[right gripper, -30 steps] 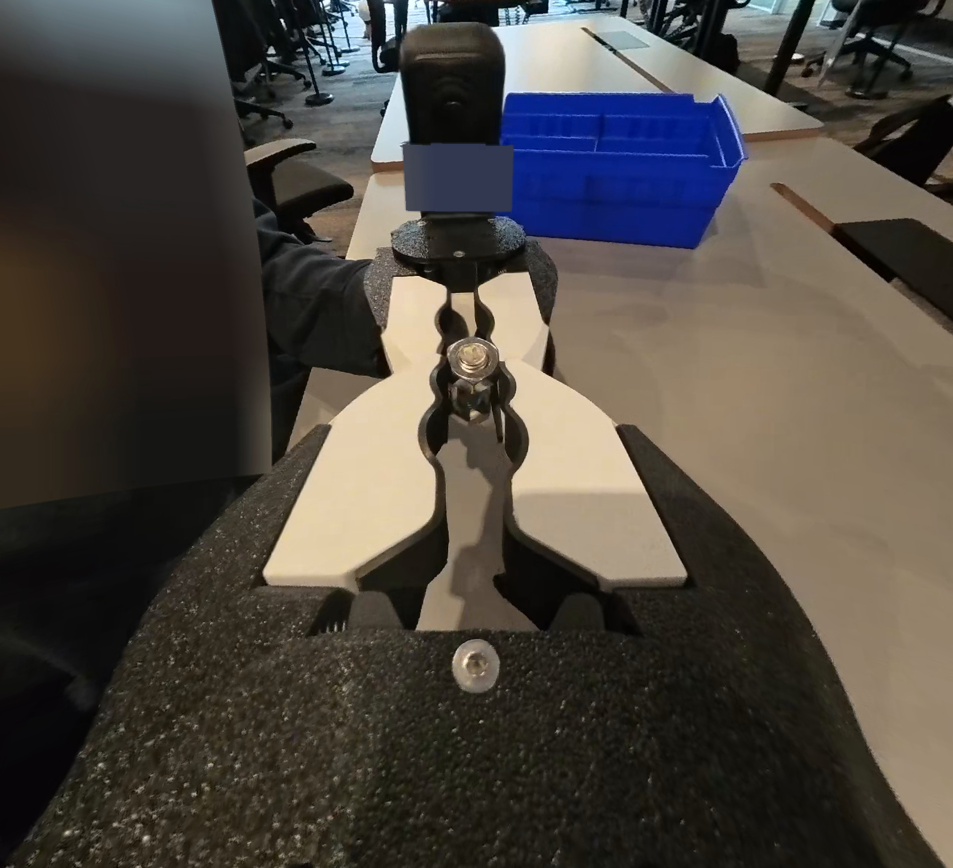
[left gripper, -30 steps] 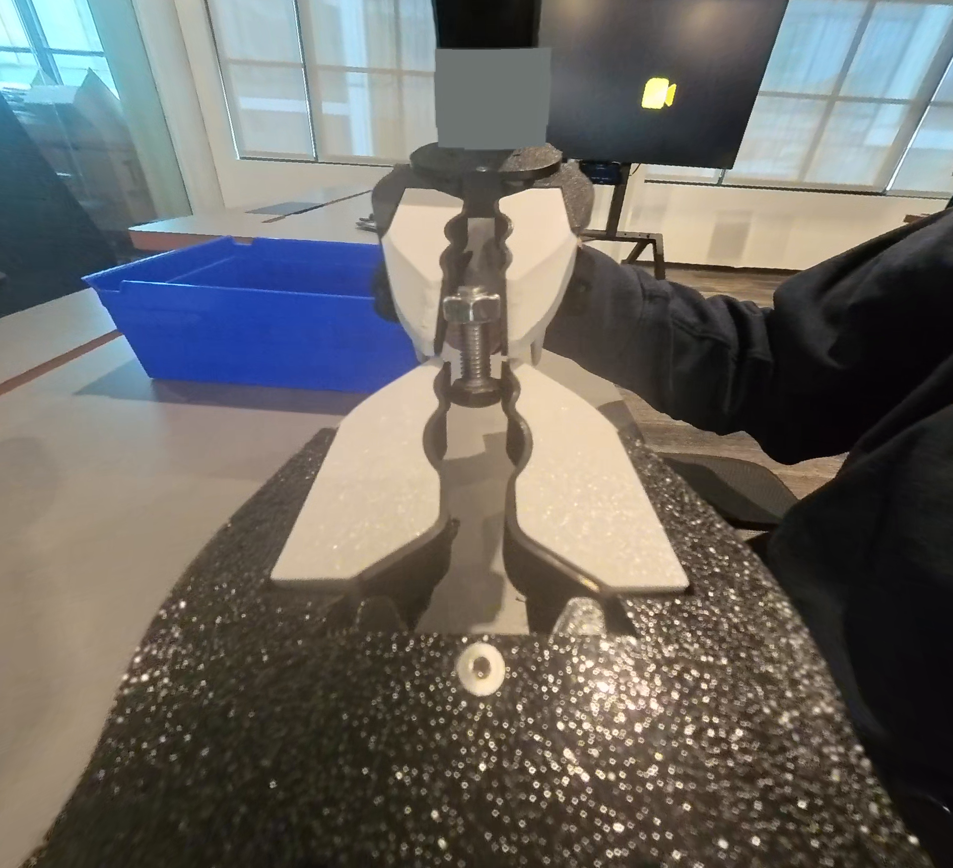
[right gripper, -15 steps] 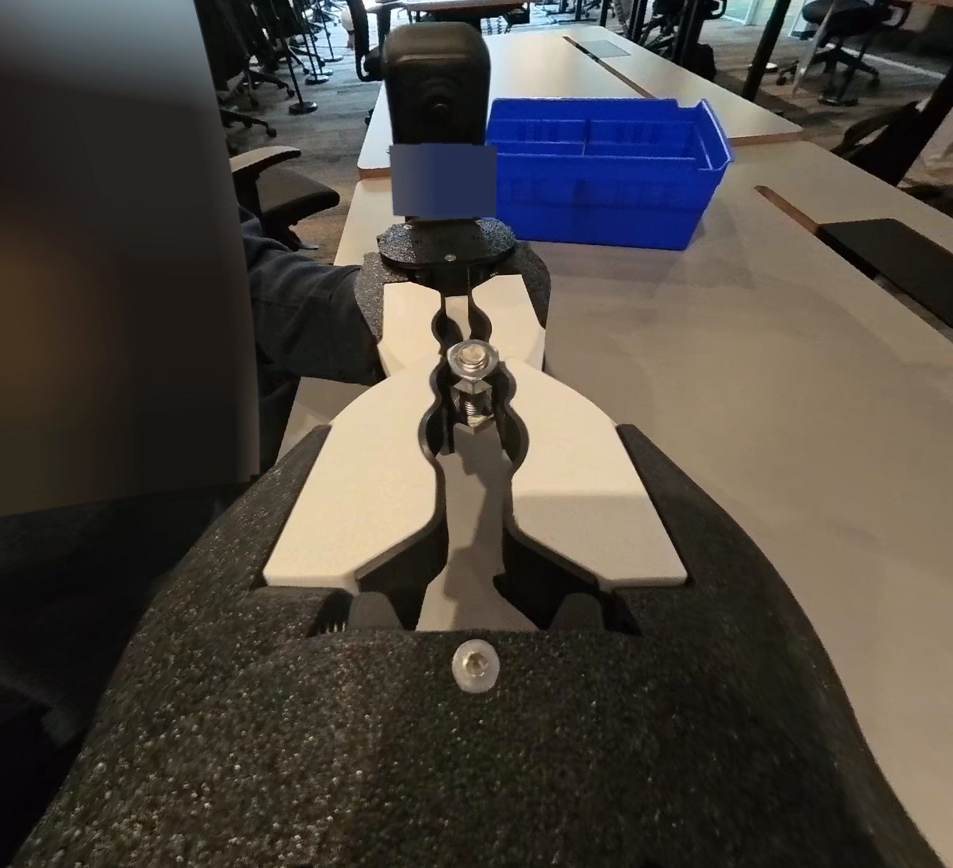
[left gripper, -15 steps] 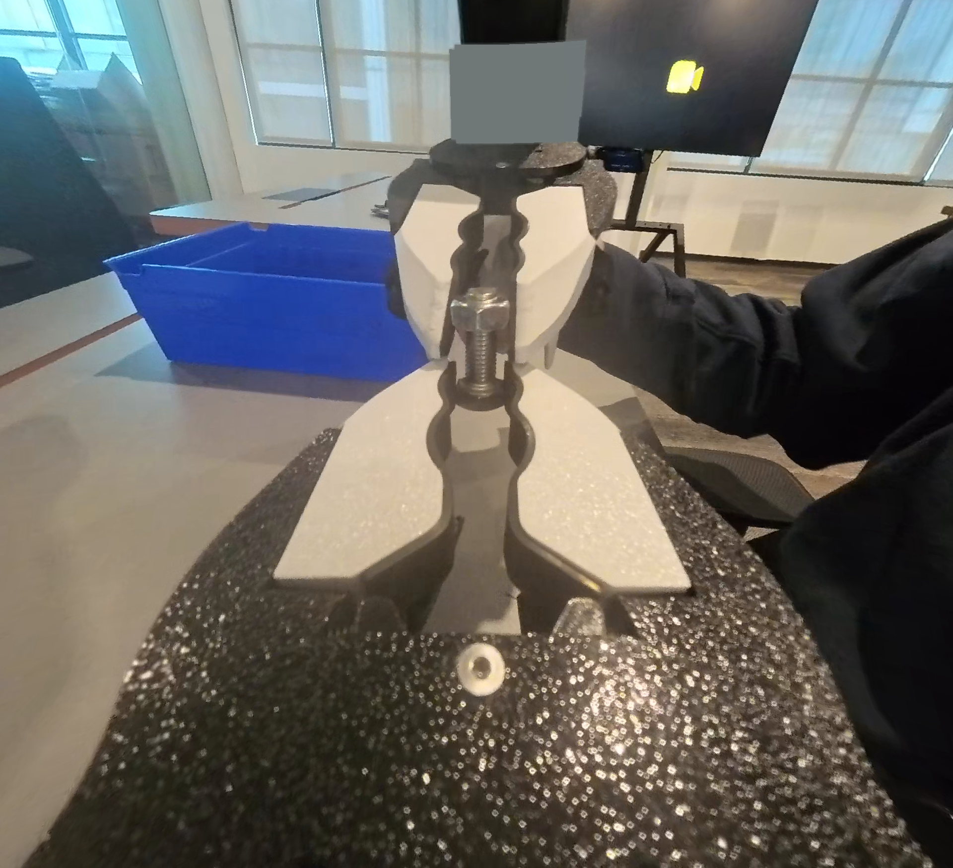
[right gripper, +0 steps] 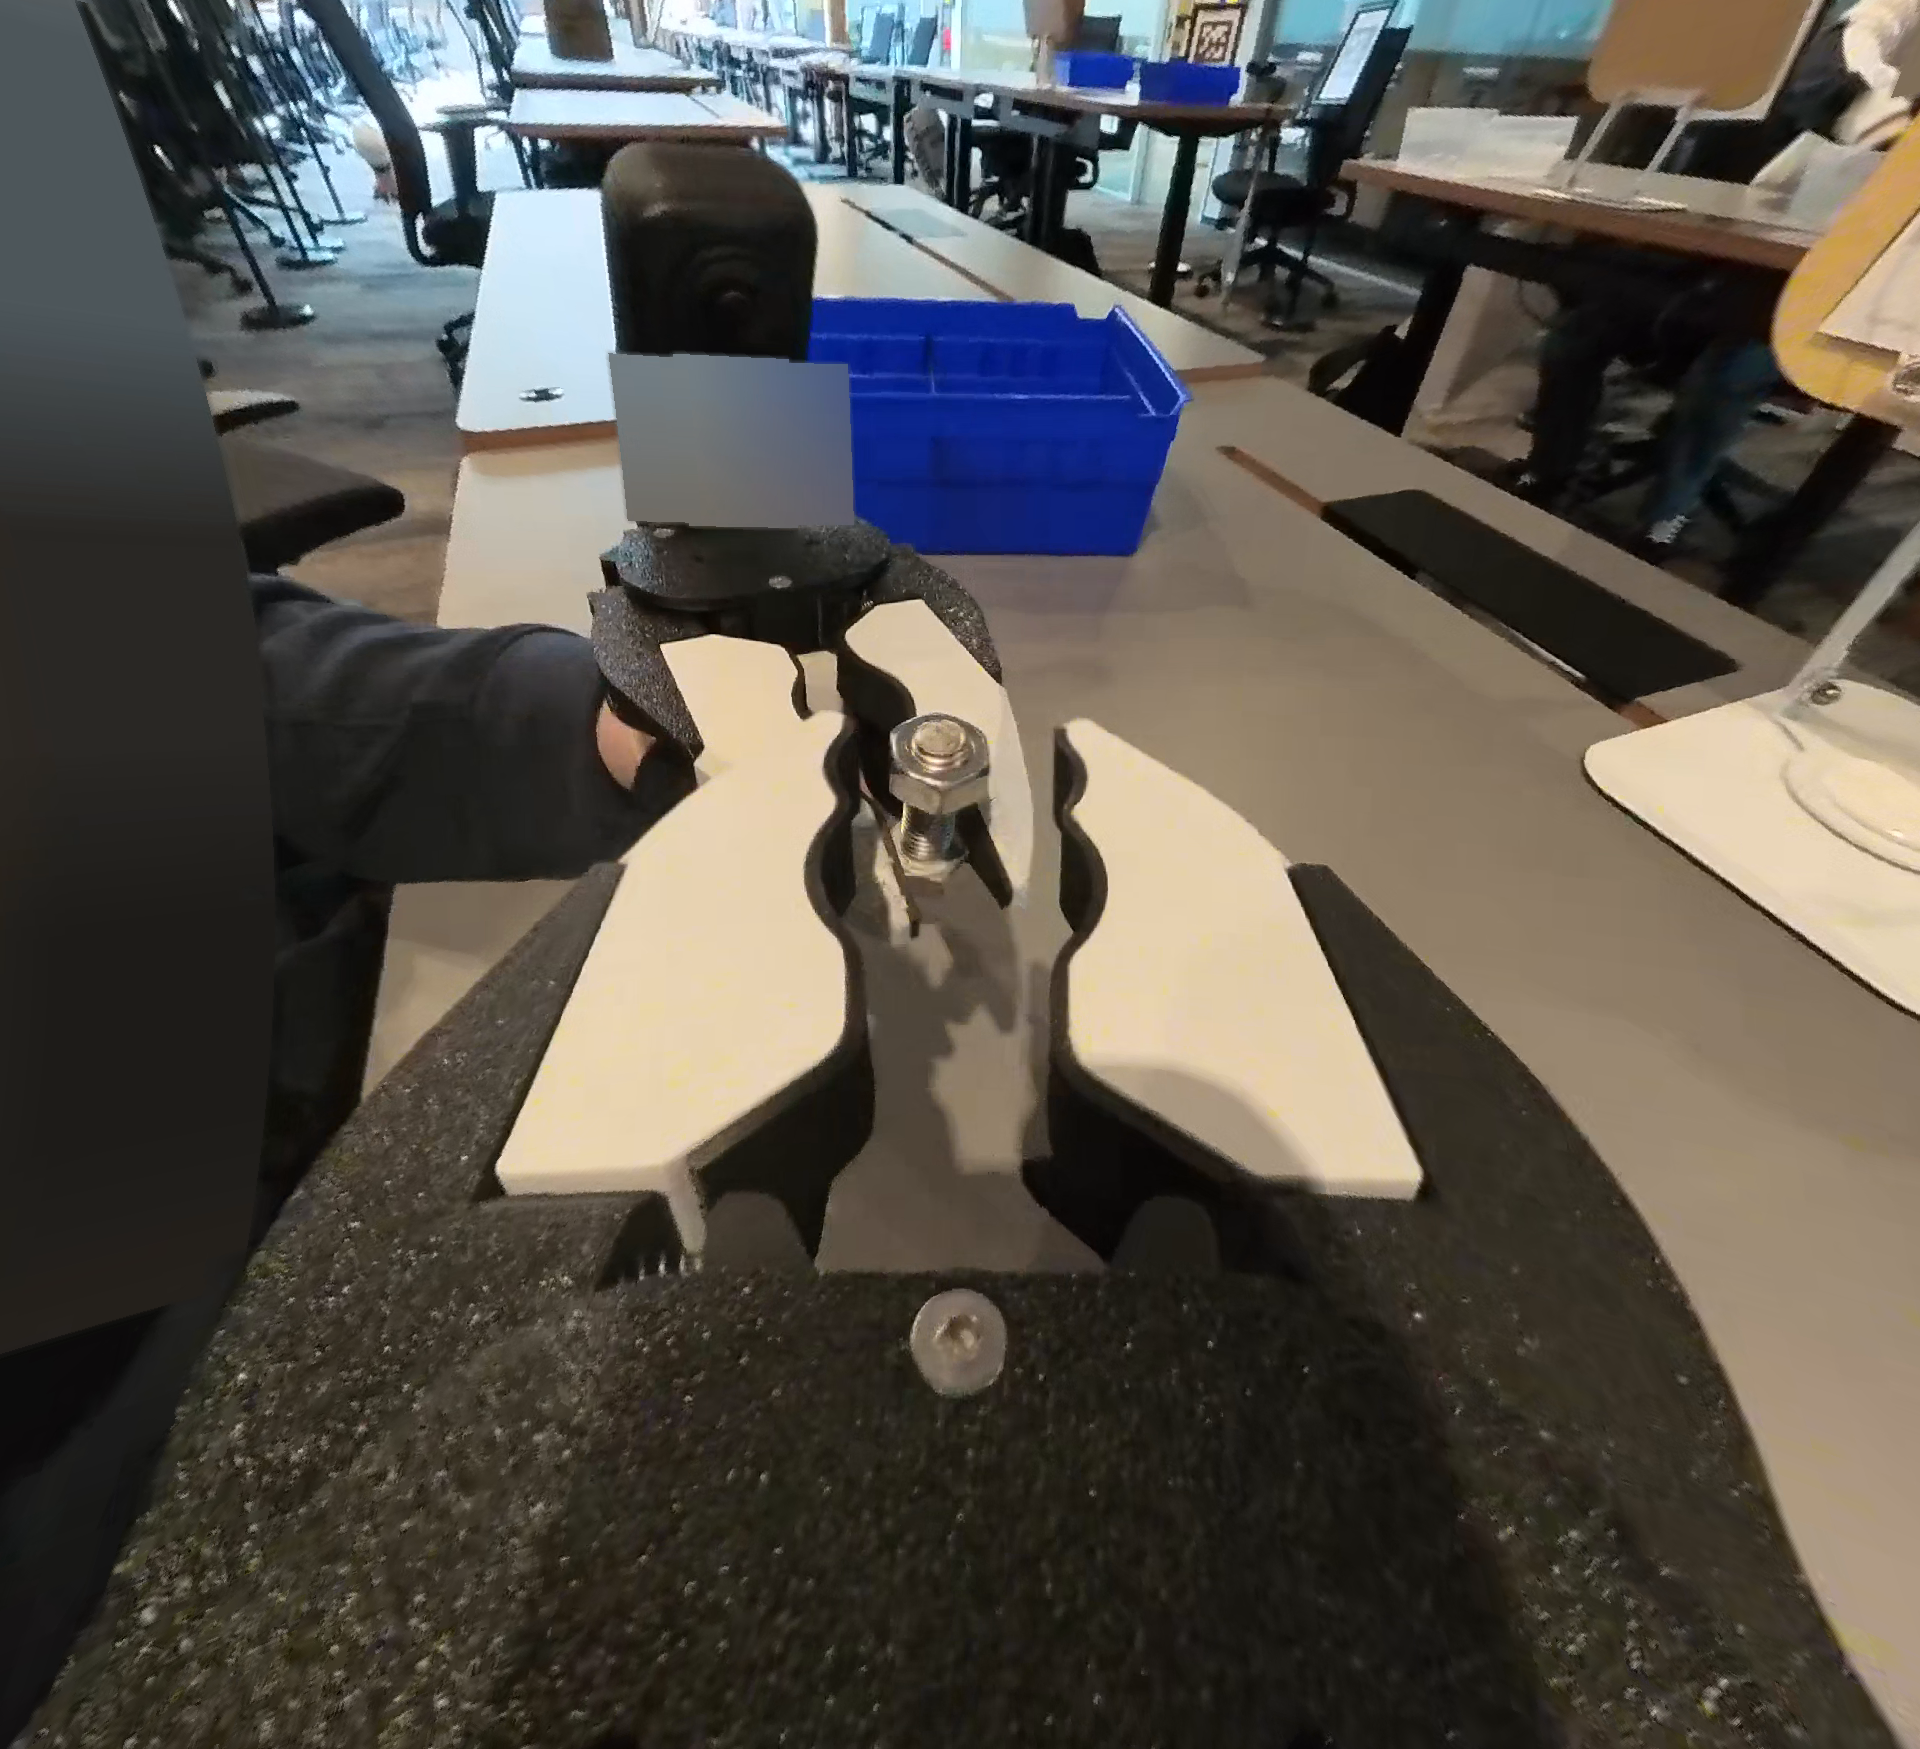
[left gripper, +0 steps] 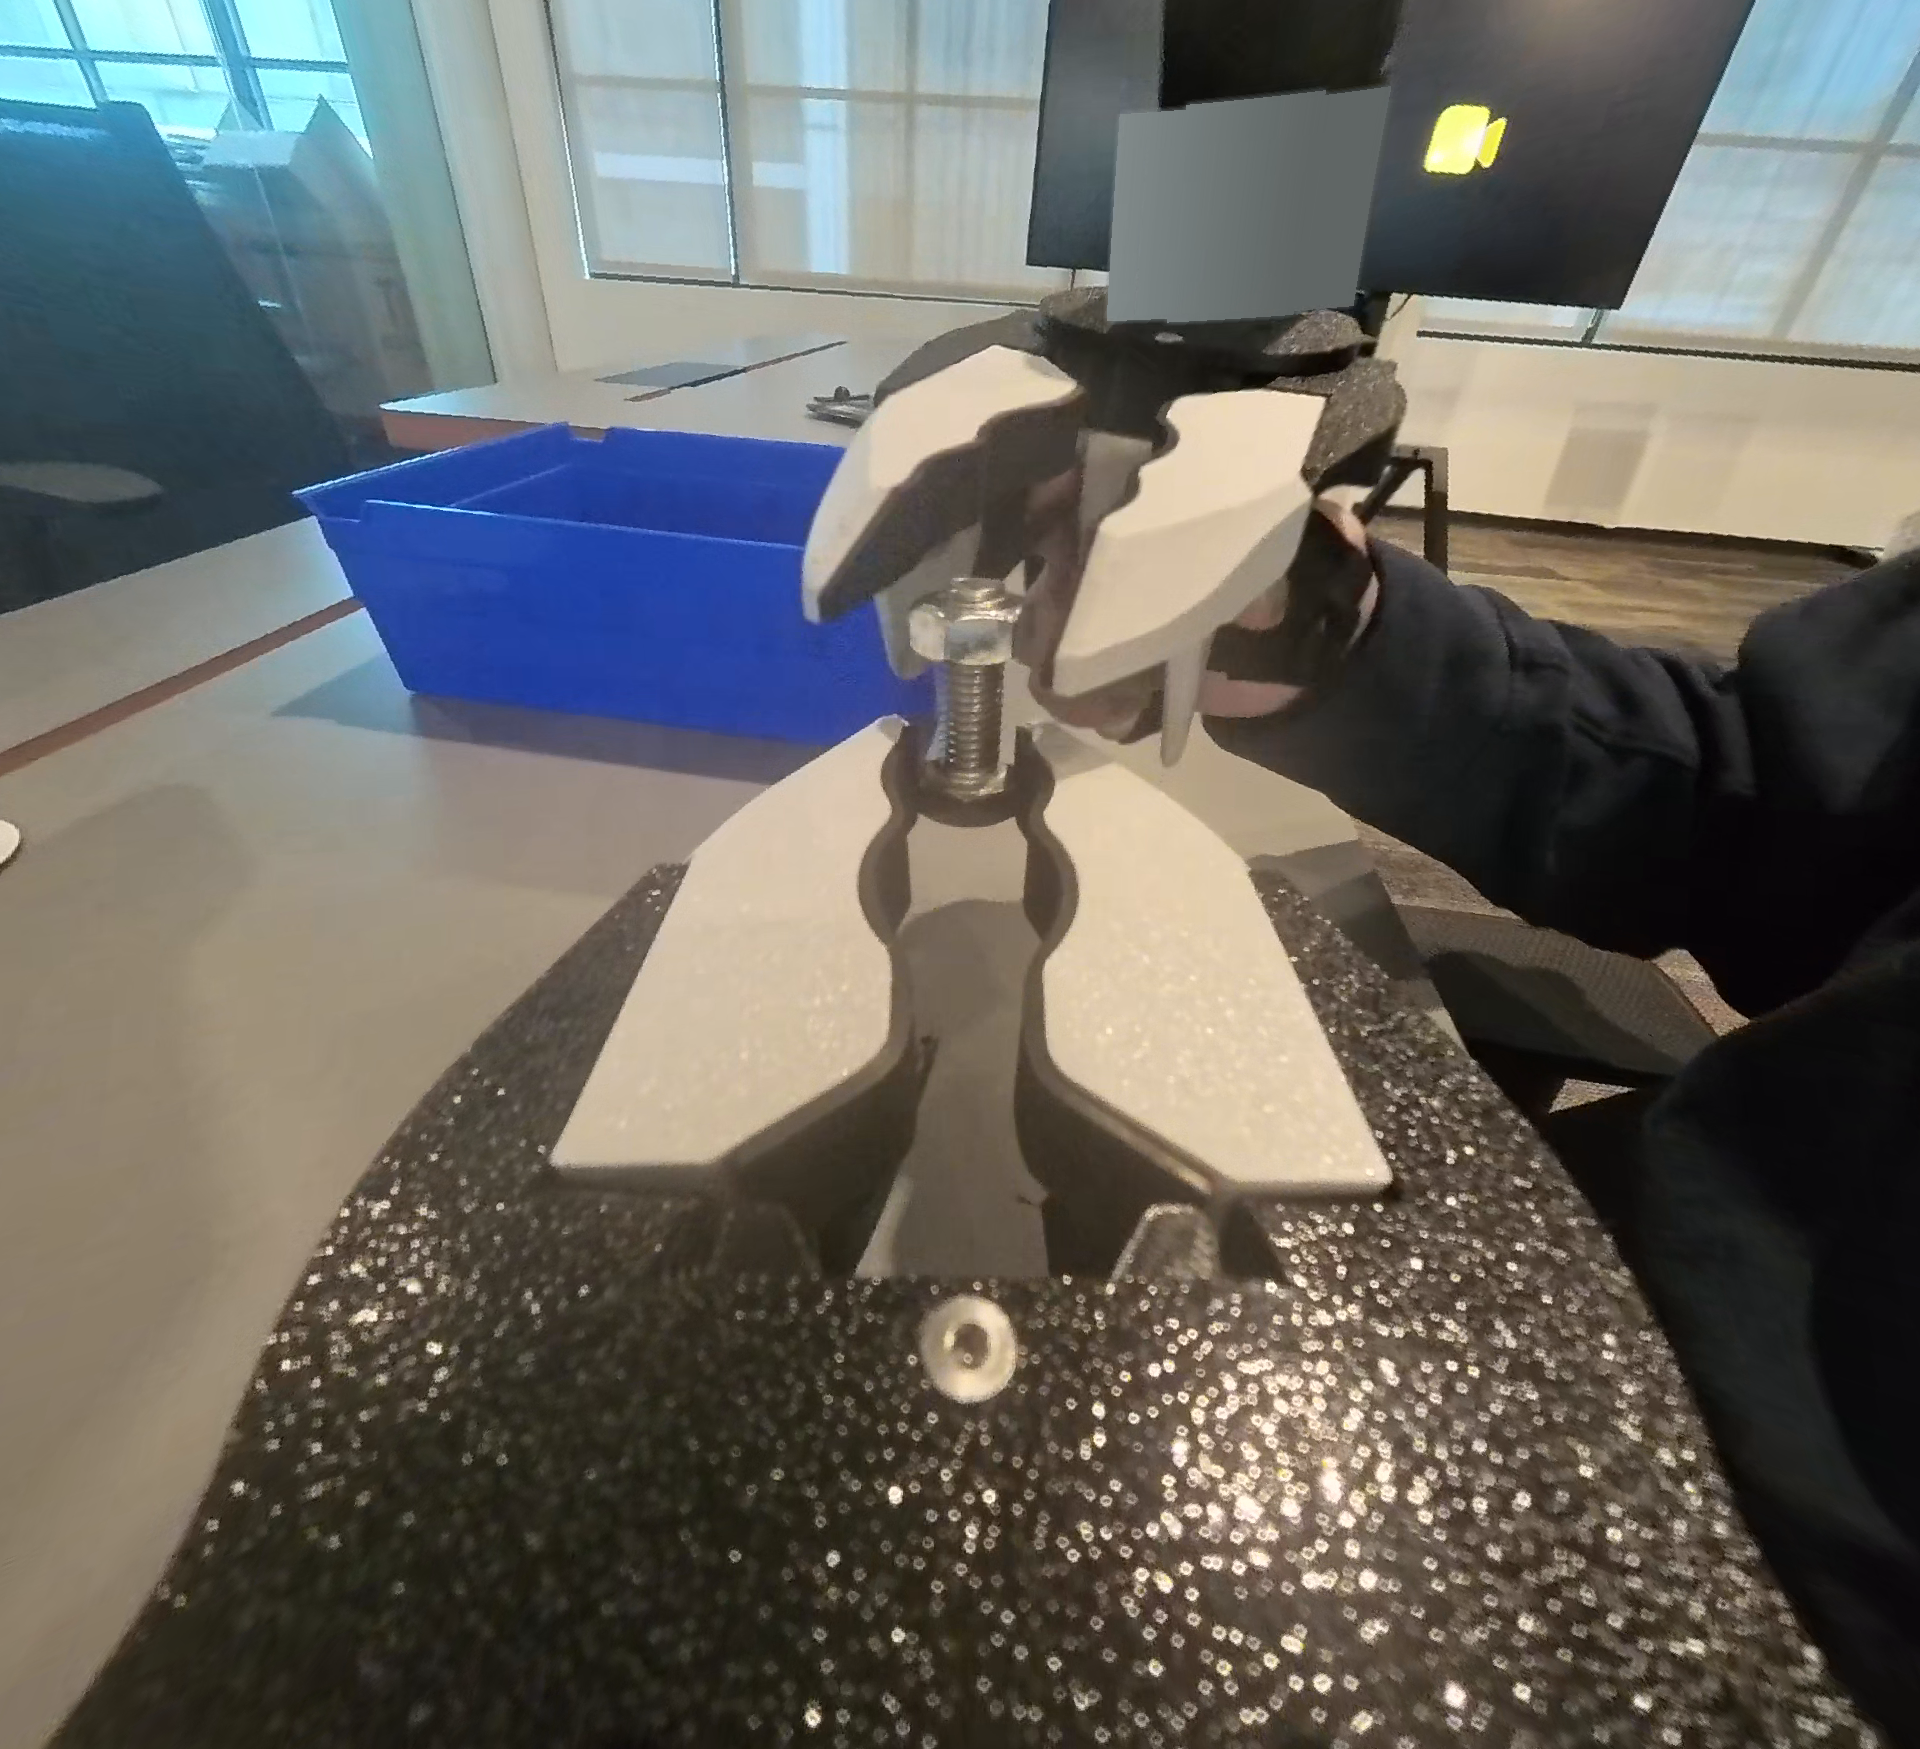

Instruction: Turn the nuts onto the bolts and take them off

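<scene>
A steel bolt (left gripper: 966, 712) with a hex nut (left gripper: 961, 629) on its far end stands between the two grippers above the grey table (left gripper: 312, 868). My left gripper (left gripper: 966, 769) is shut on the bolt's near end and holds it upright. My right gripper (left gripper: 951, 634) faces it, tilted, with its white jaws spread on either side of the nut. In the right wrist view my right gripper (right gripper: 951, 743) is open, and the nut (right gripper: 938, 759) and bolt (right gripper: 925, 837) sit in the gap. The left gripper (right gripper: 930, 884) holds the bolt from beyond.
A blue bin (left gripper: 623, 587) (right gripper: 997, 452) stands on the table behind the grippers. A white stand base (right gripper: 1766, 816) and a black mat (right gripper: 1507, 577) lie at the right. A dark monitor (left gripper: 1455, 89) stands behind. A person's dark sleeves (left gripper: 1558, 764) reach in from the right. The tips of both grippers are at nearly the same place.
My right gripper has opened and let go of the nut, and it has tilted. My left gripper stays shut on the bolt, now with more thread showing.
</scene>
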### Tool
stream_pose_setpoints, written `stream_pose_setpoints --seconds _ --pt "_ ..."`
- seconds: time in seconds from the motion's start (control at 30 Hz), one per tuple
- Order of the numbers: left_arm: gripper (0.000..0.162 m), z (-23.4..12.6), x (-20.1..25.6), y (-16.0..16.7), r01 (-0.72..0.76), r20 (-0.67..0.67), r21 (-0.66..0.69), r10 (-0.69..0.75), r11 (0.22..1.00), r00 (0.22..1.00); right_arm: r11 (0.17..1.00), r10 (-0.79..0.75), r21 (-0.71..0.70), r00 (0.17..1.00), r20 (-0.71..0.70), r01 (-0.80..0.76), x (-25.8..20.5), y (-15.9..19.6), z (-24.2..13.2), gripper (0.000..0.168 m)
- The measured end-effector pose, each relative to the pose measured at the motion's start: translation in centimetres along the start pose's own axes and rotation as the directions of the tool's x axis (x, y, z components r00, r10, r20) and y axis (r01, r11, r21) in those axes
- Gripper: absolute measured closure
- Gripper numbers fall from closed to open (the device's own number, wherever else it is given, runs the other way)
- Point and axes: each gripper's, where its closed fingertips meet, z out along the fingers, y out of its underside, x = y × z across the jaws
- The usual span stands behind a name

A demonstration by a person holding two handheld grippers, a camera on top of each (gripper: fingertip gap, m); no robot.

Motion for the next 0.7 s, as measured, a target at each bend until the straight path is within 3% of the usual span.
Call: stream_pose_setpoints --seconds 0.3,0.43,0.5,0.6,0.7 --pt "0.145 -0.4 -0.6 -0.3 0.033 0.008 0.029 -0.033 0.999 0.999 0.998 0.053 0.025 0.99 0.135 -0.056 -1.7 0.2 -1.2 0.15" --pt "0.145 -0.3 -0.3 -0.3 0.027 -0.005 0.033 -0.027 0.999 1.0 0.998 0.045 0.052 0.998 0.037 -0.047 -0.4 0.0 -0.9 0.138" --pt "0.145 -0.3 -0.4 -0.2 0.019 0.004 0.031 -0.019 0.999 1.0 0.999 0.039 0.029 0.997 0.069 -0.041 -1.1 0.3 -0.7 0.139" --pt "0.145 -0.5 -0.9 -0.2 0.043 0.016 0.033 -0.043 0.999 0.999 0.996 0.025 0.08 0.989 0.147 -0.037 -2.4 -0.6 -1.5 0.154" --pt "0.145 -0.4 -0.6 -0.3 0.052 -0.001 0.042 -0.052 0.998 0.999 0.996 0.018 0.081 0.999 0.038 -0.021 -0.8 -0.7 -1.4 0.143"
